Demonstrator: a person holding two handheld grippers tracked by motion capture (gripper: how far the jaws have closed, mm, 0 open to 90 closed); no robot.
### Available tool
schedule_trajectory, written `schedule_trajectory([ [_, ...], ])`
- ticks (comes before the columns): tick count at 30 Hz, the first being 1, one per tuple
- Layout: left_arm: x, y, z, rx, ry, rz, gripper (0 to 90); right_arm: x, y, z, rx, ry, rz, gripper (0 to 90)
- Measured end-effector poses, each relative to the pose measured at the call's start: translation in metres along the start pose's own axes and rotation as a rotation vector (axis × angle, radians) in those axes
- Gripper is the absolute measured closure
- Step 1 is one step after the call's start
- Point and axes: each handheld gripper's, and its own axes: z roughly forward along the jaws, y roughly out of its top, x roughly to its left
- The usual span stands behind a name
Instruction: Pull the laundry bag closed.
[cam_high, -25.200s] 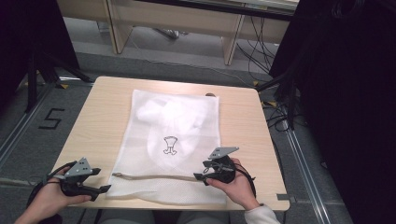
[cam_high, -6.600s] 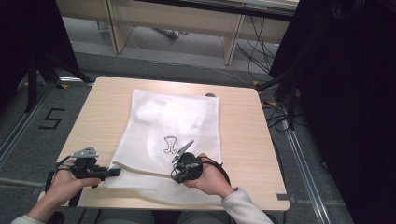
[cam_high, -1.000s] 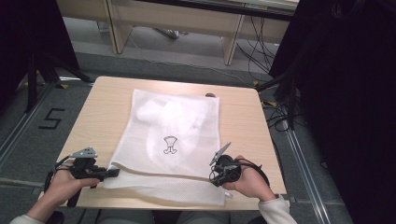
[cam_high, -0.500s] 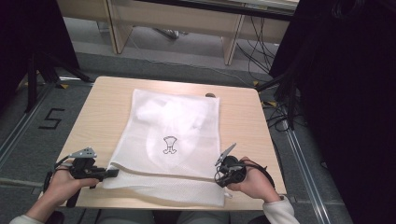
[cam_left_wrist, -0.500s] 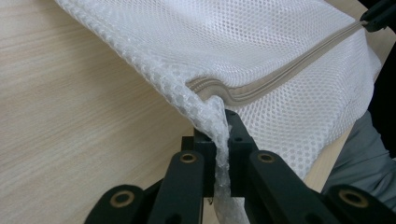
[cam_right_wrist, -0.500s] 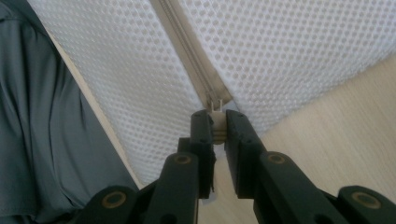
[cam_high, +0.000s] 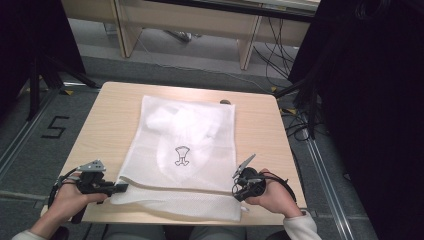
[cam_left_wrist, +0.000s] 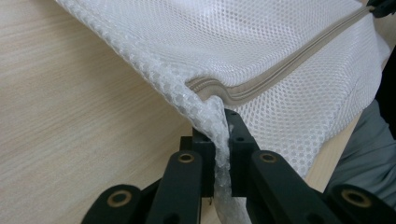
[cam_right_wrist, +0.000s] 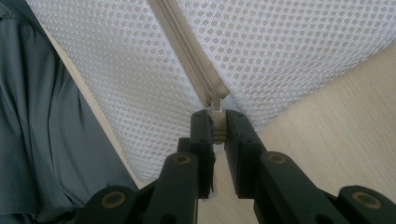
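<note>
Mesh laundry bag (cam_high: 185, 150) is laid flat on worktop (cam_high: 110, 110). Corner is clamped by left hand-held gripper (cam_left_wrist: 217, 140); zip pull (cam_right_wrist: 215, 122) is pinched by right hand-held gripper (cam_right_wrist: 215, 128). Risk: pull slips out if tugged askew.

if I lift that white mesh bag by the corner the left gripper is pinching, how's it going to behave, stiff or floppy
Probably floppy: the mesh bag bunches and folds where the left gripper pinches its corner. Likely light for its size, since it is thin open netting lying flat on the table. It may sag unevenly, because something pale shows inside it in the high view, and the zipper band looks firmer than the mesh.
</note>
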Motion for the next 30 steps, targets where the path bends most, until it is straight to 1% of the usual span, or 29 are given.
schedule_trajectory([
  [1, 0.0, -0.001, 0.001, 0.008, 0.001, 0.007, 81.9, 0.0, 0.0, 0.0, -0.004, 0.002, 0.001, 82.0],
  [2, -0.001, -0.002, 0.003, 0.0, 0.019, 0.009, 78.8, 0.001, -0.001, 0.0, -0.009, -0.005, 0.015, 81.4],
  [3, -0.002, -0.003, 0.003, 0.012, 0.033, 0.02, 75.4, 0.0, -0.001, 0.0, -0.014, 0.007, 0.019, 79.0],
  [4, -0.002, -0.003, 0.002, 0.03, 0.036, 0.033, 72.6, -0.001, -0.001, 0.0, -0.023, 0.012, 0.012, 73.7],
  [5, -0.002, -0.003, 0.002, 0.033, 0.039, 0.04, 69.4, -0.001, -0.002, 0.0, -0.042, 0.004, 0.034, 68.4],
  [6, -0.003, -0.003, 0.002, 0.028, 0.046, 0.039, 66.1, -0.001, -0.002, 0.0, -0.073, 0.005, 0.051, 64.8],
  [7, -0.003, -0.003, 0.001, 0.021, 0.057, 0.044, 62.6, 0.0, -0.002, -0.001, -0.097, 0.016, 0.086, 61.0],
  [8, -0.003, -0.002, -0.001, 0.016, 0.061, 0.05, 59.3, -0.002, -0.001, -0.002, -0.126, 0.003, 0.079, 57.8],
  [9, -0.004, -0.002, -0.002, -0.007, 0.067, 0.049, 56.1, -0.004, -0.001, -0.003, -0.163, -0.01, 0.079, 54.8],
  [10, -0.004, -0.002, -0.004, -0.023, 0.08, 0.052, 53.0, -0.006, 0.0, -0.003, -0.207, -0.013, 0.081, 52.9],
  [11, -0.003, -0.002, -0.006, -0.04, 0.09, 0.059, 50.0, -0.007, 0.0, -0.004, -0.228, -0.015, 0.093, 51.9],
  [13, -0.002, -0.001, -0.01, -0.06, 0.107, 0.062, 45.7, -0.007, 0.0, -0.005, -0.274, -0.045, 0.129, 50.1],
  [14, -0.002, -0.001, -0.01, -0.087, 0.122, 0.048, 43.7, -0.009, 0.0, -0.006, -0.297, -0.056, 0.132, 49.1],
  [15, -0.001, 0.0, -0.012, -0.117, 0.136, 0.063, 42.5, -0.009, 0.001, -0.005, -0.321, -0.068, 0.147, 47.9],
  [16, -0.001, 0.001, -0.014, -0.161, 0.149, 0.057, 42.0, -0.01, 0.001, -0.004, -0.359, -0.077, 0.16, 47.0],
  [17, -0.001, 0.004, -0.018, -0.187, 0.172, 0.052, 41.1, -0.007, 0.001, -0.006, -0.353, -0.064, 0.221, 45.4],
  [18, 0.0, 0.005, -0.02, -0.217, 0.192, 0.043, 39.2, -0.012, 0.0, 0.0, -0.43, -0.123, 0.173, 43.3],
  [19, 0.0, 0.006, -0.022, -0.237, 0.202, 0.034, 37.2, -0.011, 0.0, -0.004, -0.42, -0.117, 0.222, 42.0],
  [20, 0.002, 0.006, -0.023, -0.248, 0.215, 0.03, 35.8, -0.01, 0.0, 0.0, -0.469, -0.137, 0.266, 41.8],
  [21, 0.002, 0.005, -0.023, -0.247, 0.231, 0.028, 34.1, -0.01, 0.0, 0.0, -0.487, -0.127, 0.261, 41.1],
  [22, 0.003, 0.005, -0.022, -0.246, 0.24, 0.026, 33.0, -0.011, 0.001, 0.003, -0.51, -0.146, 0.256, 40.1],
  [23, 0.003, 0.004, -0.021, -0.244, 0.24, 0.033, 32.9, -0.01, 0.002, 0.006, -0.523, -0.155, 0.262, 40.1],
  [24, 0.003, 0.004, -0.02, -0.242, 0.238, 0.03, 32.9, -0.009, 0.002, 0.005, -0.496, -0.148, 0.26, 40.0],
  [25, 0.003, 0.004, -0.019, -0.236, 0.233, 0.037, 32.9, -0.01, 0.003, 0.01, -0.529, -0.169, 0.256, 39.3],
  [26, 0.003, 0.004, -0.018, -0.23, 0.228, 0.051, 32.9, -0.009, 0.003, 0.011, -0.512, -0.172, 0.263, 38.7],
  [27, 0.002, 0.004, -0.017, -0.223, 0.224, 0.06, 33.2, -0.01, 0.003, 0.013, -0.512, -0.174, 0.261, 38.4],
  [28, 0.001, 0.004, -0.015, -0.22, 0.219, 0.067, 33.4, -0.01, 0.003, 0.01, -0.478, -0.152, 0.277, 38.1],
  [29, 0.001, 0.004, -0.015, -0.218, 0.217, 0.072, 33.8, -0.011, 0.003, 0.011, -0.486, -0.158, 0.285, 37.5],
  [30, 0.0, 0.004, -0.014, -0.215, 0.211, 0.079, 33.9, -0.012, 0.004, 0.015, -0.526, -0.159, 0.291, 37.2],
])
